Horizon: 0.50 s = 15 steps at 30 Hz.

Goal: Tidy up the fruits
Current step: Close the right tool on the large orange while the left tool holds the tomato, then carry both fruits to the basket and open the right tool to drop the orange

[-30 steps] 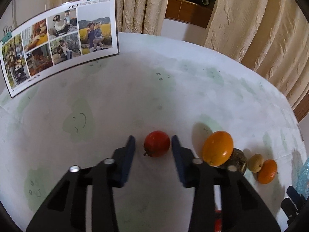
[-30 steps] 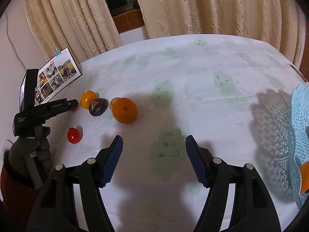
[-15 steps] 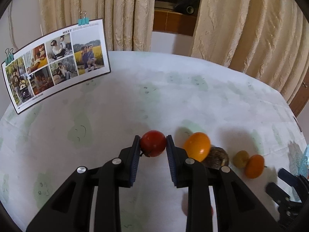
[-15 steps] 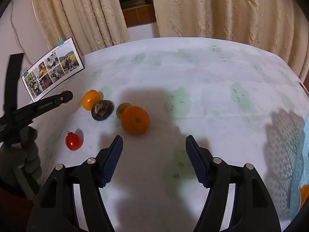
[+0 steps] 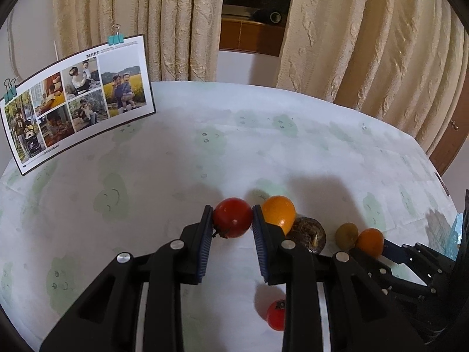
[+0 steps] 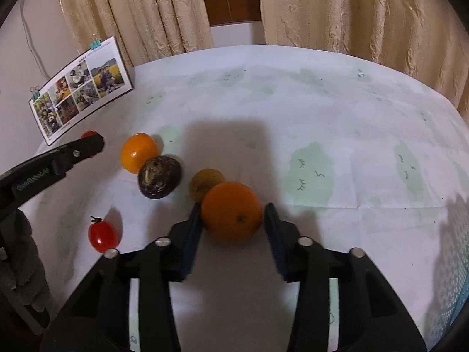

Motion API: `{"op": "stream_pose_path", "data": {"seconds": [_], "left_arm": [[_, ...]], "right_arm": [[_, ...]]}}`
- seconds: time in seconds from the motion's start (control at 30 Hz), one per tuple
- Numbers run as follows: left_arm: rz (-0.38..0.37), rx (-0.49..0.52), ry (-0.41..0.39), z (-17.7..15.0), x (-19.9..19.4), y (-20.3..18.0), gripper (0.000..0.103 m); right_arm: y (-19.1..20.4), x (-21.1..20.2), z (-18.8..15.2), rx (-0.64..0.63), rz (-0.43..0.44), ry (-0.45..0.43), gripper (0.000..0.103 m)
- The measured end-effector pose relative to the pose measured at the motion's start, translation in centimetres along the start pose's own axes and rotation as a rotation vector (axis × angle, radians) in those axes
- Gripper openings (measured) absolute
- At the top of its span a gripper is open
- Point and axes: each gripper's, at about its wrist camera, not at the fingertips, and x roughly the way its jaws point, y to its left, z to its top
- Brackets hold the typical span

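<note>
My left gripper is shut on a red tomato and holds it just above the white tablecloth. My right gripper is open, its jaws on either side of an orange that rests on the cloth; the left pad touches it, the right stands a little off. Between the grippers lie a yellow-orange fruit, a dark wrinkled fruit and a small brownish fruit. A small cherry tomato lies near the front left. The left gripper also shows in the right wrist view.
A clipped photo card stands at the table's back left. Beige curtains hang behind the round table. A light blue mesh basket's edge shows at the far right.
My left gripper closed on the red tomato and lifted it slightly. My right gripper moved forward and left until the orange came between its open jaws.
</note>
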Motion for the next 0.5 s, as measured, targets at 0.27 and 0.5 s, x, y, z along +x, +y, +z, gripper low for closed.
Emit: {"op": "stream_pose_path", "data": {"seconds": [0.27, 0.5], "left_arm": [[-0.012, 0.018, 0.005, -0.2, 0.1, -0.8, 0.027], [-0.042, 0.059, 0.005, -0.7, -0.4, -2.5, 0.027]], "right_arm": [[-0.7, -1.6, -1.0, 0.039, 0.013, -0.011, 0.04], [-2.3, -4.8, -2.6, 0.088, 0.011, -0.049, 0.04]]}}
